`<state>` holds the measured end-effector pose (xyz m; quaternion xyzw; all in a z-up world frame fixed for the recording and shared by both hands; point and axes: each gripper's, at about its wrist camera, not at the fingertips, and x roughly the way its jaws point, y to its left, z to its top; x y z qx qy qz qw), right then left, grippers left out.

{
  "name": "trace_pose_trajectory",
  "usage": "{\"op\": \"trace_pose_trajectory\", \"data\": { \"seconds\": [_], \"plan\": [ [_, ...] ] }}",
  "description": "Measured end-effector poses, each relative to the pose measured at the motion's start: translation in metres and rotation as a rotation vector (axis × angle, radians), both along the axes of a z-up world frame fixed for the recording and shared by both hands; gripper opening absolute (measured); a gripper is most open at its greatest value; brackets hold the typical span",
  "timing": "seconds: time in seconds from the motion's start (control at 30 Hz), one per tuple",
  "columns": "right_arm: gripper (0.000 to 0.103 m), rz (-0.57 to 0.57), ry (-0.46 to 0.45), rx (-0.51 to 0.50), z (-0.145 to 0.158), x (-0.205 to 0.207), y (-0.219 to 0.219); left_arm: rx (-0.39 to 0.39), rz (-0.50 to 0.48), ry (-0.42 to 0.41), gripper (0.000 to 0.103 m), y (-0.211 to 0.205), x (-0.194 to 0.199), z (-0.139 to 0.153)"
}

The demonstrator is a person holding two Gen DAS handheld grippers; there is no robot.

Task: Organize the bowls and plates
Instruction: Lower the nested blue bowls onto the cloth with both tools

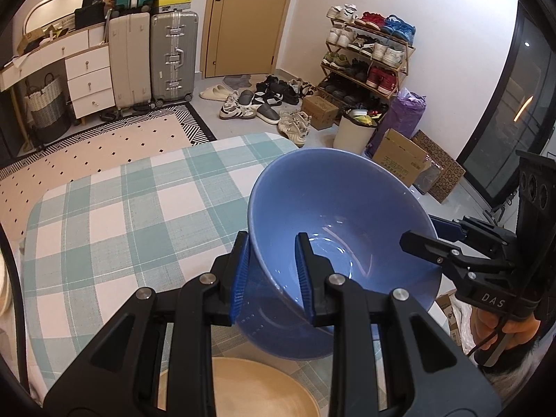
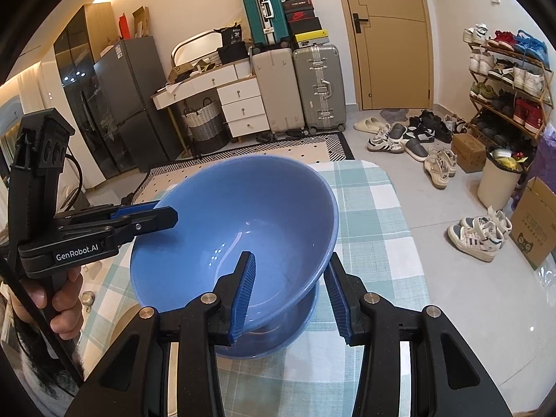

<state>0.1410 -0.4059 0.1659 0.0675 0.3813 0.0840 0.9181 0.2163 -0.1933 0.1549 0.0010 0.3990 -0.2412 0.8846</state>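
Observation:
A large blue bowl (image 1: 330, 201) hangs tilted over the green-and-white checked tablecloth (image 1: 104, 215), carried by both grippers. My left gripper (image 1: 272, 239) is shut on the bowl's near rim, with one finger inside and one outside the wall. My right gripper (image 1: 422, 234) clamps the opposite rim, and a person's hand holds its handle. In the right wrist view the same bowl (image 2: 243, 201) sits between the fingers of my right gripper (image 2: 291, 257), one pad inside and one outside. My left gripper (image 2: 163, 210) bites the far left rim. A tan plate (image 1: 257, 389) lies on the cloth below the bowl.
The table's (image 2: 375, 208) far edge is rounded, with a patterned rug (image 1: 104, 146) beyond it. Suitcases (image 1: 173, 55), a white dresser (image 1: 90, 80), a shoe rack (image 1: 368, 52), loose shoes, a bin (image 1: 354, 132) and cardboard boxes (image 1: 399, 160) stand around the floor.

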Motion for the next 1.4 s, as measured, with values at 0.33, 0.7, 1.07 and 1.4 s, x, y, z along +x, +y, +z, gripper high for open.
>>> {"op": "trace_pose_trajectory", "data": {
  "seconds": [0.33, 0.7, 1.07, 1.4],
  "plan": [
    [0.043, 0.024, 0.025, -0.012, -0.016, 0.013, 0.016, 0.006, 0.033, 0.017, 0.023, 0.012, 0.009, -0.023],
    [0.043, 0.044, 0.041, -0.019, -0.035, 0.018, 0.022, 0.02, 0.07, 0.014, 0.023, 0.014, 0.012, -0.052],
    [0.043, 0.05, 0.053, -0.054, -0.049, 0.02, 0.023, 0.038, 0.074, -0.001, 0.023, 0.011, 0.01, -0.069],
    [0.043, 0.055, 0.052, -0.127, -0.062, 0.018, 0.032, 0.053, 0.073, -0.009, 0.023, 0.007, 0.011, -0.098]
  ]
}}
